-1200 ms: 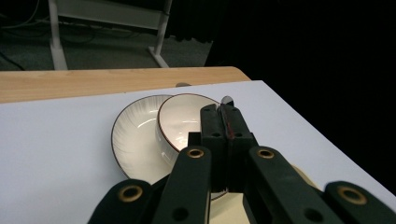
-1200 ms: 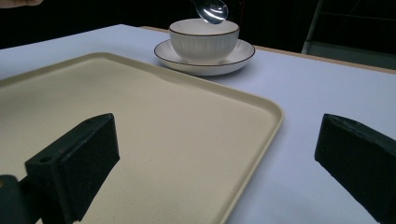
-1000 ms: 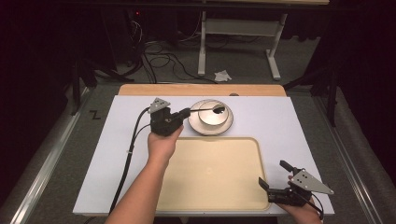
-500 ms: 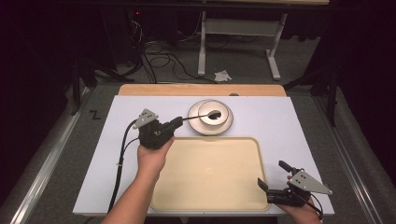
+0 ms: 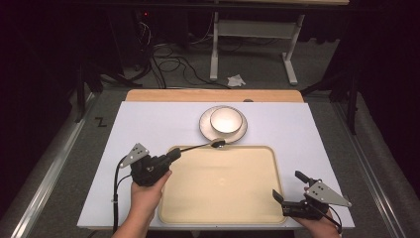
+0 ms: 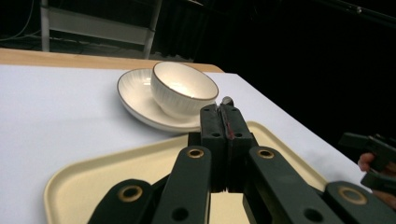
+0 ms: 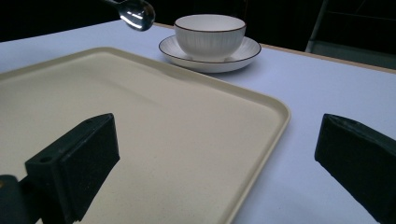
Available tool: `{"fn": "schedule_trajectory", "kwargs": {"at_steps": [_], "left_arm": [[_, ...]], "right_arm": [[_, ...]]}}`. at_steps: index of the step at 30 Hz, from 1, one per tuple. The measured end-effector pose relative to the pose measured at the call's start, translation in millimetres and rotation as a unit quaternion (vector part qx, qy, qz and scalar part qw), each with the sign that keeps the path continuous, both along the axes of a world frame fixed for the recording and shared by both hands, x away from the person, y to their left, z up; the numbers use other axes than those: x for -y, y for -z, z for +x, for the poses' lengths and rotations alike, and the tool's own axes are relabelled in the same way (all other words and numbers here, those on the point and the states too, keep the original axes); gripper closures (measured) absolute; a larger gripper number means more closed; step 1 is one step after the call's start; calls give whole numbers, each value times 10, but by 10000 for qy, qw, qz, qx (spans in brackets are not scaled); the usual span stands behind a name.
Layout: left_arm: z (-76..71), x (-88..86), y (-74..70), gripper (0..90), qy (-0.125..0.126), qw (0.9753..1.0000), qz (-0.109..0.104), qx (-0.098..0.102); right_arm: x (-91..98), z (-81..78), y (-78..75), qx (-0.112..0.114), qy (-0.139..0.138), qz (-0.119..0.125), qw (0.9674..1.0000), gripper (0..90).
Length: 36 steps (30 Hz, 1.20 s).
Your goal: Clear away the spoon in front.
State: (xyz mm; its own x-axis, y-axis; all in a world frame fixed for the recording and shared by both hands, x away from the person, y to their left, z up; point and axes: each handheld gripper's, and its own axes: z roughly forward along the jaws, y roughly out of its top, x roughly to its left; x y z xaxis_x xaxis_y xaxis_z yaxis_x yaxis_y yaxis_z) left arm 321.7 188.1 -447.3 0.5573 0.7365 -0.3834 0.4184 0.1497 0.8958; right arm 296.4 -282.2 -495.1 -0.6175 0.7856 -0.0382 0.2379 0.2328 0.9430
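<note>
Two grippers: left gripper (image 5: 174, 152) clamped on spoon (image 5: 200, 146), bowl end ahead, over tray (image 5: 223, 198) rim, near bowl (image 5: 226, 120); right gripper (image 5: 288, 187) jaws apart, holding nothing.

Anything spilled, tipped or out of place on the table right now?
Nothing stands out. The bowl sits upright on its plate, the tray lies flat and bare, and the left tongs hold the spoon over the tray's far edge. No spills.

Black left gripper (image 5: 174, 152) w/ grey triangular plate, black cable, brass-ringed screw holes, black fingers (image 7: 77, 169)
</note>
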Motion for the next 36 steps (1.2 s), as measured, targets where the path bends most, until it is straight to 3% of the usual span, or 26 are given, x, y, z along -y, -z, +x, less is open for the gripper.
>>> {"fn": "schedule_trajectory", "kwargs": {"at_steps": [11,14,15,17,21,25,31,35,36], "left_arm": [[-290,-126,287,898,303,9988,-345,-181],[-289,-117,384,897,319,9984,-393,-263],[-271,-101,445,897,389,9977,-389,-394],[-273,-82,484,897,445,9976,-304,-439],[-281,-78,572,896,529,9951,-454,-699],[-274,-115,632,895,424,9932,-604,-900],[-261,-164,660,888,350,9915,-701,-1043],[-252,-171,699,856,304,9896,-694,-1219],[-241,-179,722,847,307,9897,-574,-1277]], "right_arm": [[-6,9,16,-25,0,-38,10000,4],[-7,18,27,-41,12,-60,10000,4],[-8,21,28,-45,10,-53,10000,4],[-10,23,30,-48,13,-67,10000,4],[-11,26,31,-47,7,-84,10000,4],[-15,26,33,-65,-1,-89,9999,4],[-21,20,34,-73,2,-92,9999,4],[-24,17,36,-90,15,-82,9999,5],[-23,17,35,-83,11,-86,9999,5]]}}
